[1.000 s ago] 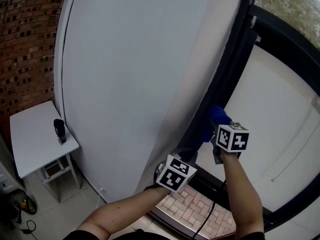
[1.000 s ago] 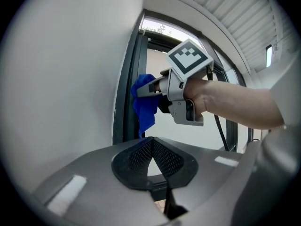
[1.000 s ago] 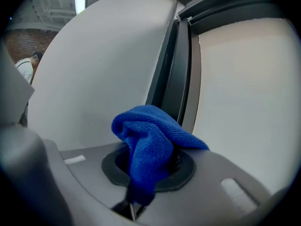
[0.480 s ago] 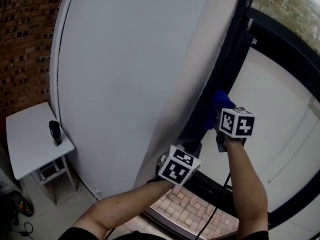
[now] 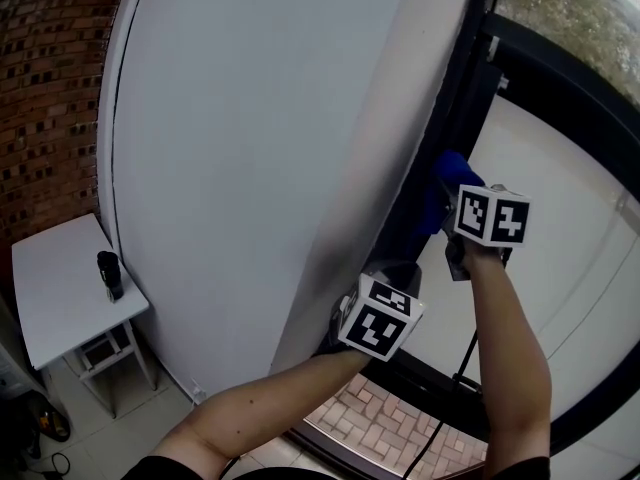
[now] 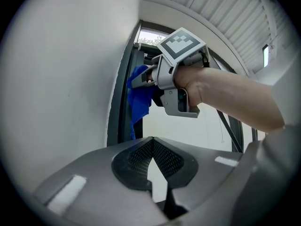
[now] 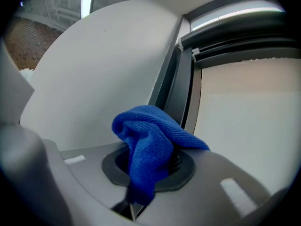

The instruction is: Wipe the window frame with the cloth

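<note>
the blue cloth [image 7: 150,145] sat squeezed between the right gripper [image 7: 148,166] jaws, bunched over them, right by the dark window frame [image 5: 468,88]. the left gripper [image 6: 151,161] jaws were closed on nothing.

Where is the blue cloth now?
In the head view, the blue cloth sits right of centre, clamped in the right gripper and held at the dark window frame.

The white wall [image 5: 250,148] blocks everything from 8 to 11 o'clock. The dark window frame [image 5: 462,98] rises at 12, close ahead of my right gripper [image 5: 447,190]. Open room lies from 1 to 4, before the pale pane [image 5: 575,268]. My left gripper [image 5: 388,276], at 7 from my right, crowds the way down.
</note>
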A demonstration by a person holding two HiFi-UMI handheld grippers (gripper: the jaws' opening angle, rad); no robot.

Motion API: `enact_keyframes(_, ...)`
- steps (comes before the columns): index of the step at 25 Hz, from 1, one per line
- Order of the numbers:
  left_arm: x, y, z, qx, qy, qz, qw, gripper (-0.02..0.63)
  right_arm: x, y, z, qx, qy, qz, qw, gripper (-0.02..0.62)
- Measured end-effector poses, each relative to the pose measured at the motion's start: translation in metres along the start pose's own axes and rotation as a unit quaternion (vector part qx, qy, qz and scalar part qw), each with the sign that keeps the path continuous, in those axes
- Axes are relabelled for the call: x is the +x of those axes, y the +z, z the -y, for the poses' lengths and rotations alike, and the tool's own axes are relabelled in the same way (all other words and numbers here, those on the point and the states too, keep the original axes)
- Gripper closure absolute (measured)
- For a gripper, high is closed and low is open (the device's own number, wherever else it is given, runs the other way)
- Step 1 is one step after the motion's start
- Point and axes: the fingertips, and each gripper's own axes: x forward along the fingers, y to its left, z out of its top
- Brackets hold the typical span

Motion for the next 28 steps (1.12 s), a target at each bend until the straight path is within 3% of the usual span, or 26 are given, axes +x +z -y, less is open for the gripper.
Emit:
enact_keyframes(4,0.005,0.017,-0.006,0.005,0.004,0.007,1.0000,0.614,0.000,0.018,0.005,-0.001,-0.002,0.011,1.000,0.534)
enact_keyframes(7,0.006,0.024,-0.011,-0.016,0.007,0.015,0.9997,0.614,-0.002,0.036,0.011,-0.001,-0.009,0.024,1.000,0.534)
enact_keyframes(13,0.016,0.017,-0.016,-0.018,0.008,0.005,0.9998,0.614,-0.002,0.071,0.025,-0.014,-0.013,0.042,0.999,0.534)
enact_keyframes(18,0.022,0.060,-0.024,-0.027,0.009,0.012,0.9995,0.614,0.002,0.142,0.043,-0.022,-0.015,0.050,0.998,0.534)
enact_keyframes(22,0.026,0.035,-0.019,-0.017,-0.004,0.011,0.9998,0.614,-0.003,0.130,0.046,-0.021,-0.023,0.060,0.998,0.534)
enact_keyframes(28,0.023,0.094,-0.016,-0.007,-0.012,0.030,0.9995,0.614,-0.008,0.194,0.065,-0.033,-0.047,0.063,0.996,0.534)
